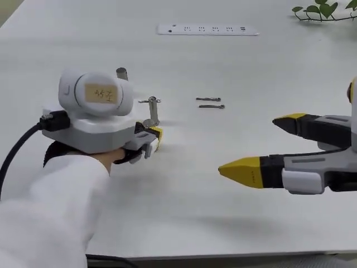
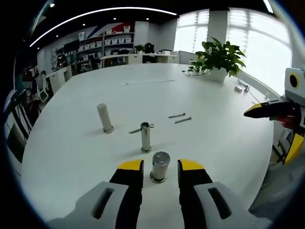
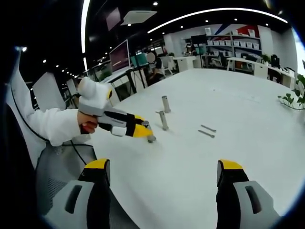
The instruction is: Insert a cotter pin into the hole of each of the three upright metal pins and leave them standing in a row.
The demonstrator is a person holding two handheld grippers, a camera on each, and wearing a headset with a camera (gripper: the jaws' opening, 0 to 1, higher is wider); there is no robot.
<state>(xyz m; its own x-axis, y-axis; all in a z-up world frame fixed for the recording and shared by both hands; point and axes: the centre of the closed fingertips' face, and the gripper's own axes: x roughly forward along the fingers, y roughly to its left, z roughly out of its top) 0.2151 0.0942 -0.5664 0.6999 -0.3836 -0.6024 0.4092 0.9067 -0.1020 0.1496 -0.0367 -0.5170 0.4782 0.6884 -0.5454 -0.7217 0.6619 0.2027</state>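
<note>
Three upright metal pins stand on the white table [image 1: 184, 195]. The nearest pin [image 2: 160, 167] sits between the yellow fingertips of my left gripper [image 2: 160, 172], with a thin gap on each side; the jaws are open. The middle pin [image 2: 146, 137] [image 1: 153, 111] has a cotter pin [image 2: 141, 128] [image 1: 149, 101] through its top hole. The far pin [image 2: 105, 118] [image 1: 121, 73] is bare. Two loose cotter pins [image 1: 208, 99] [image 1: 212, 106] lie to the right of the pins. My right gripper [image 1: 259, 144] [image 3: 164, 171] hovers wide open at the right, holding nothing.
A white power strip [image 1: 207, 29] lies at the far side of the table. A potted plant [image 1: 323, 10] [image 2: 217, 55] stands at the far right corner. A black cable [image 1: 17, 151] trails from the left gripper. A white-sleeved arm [image 1: 50, 212] holds the left gripper.
</note>
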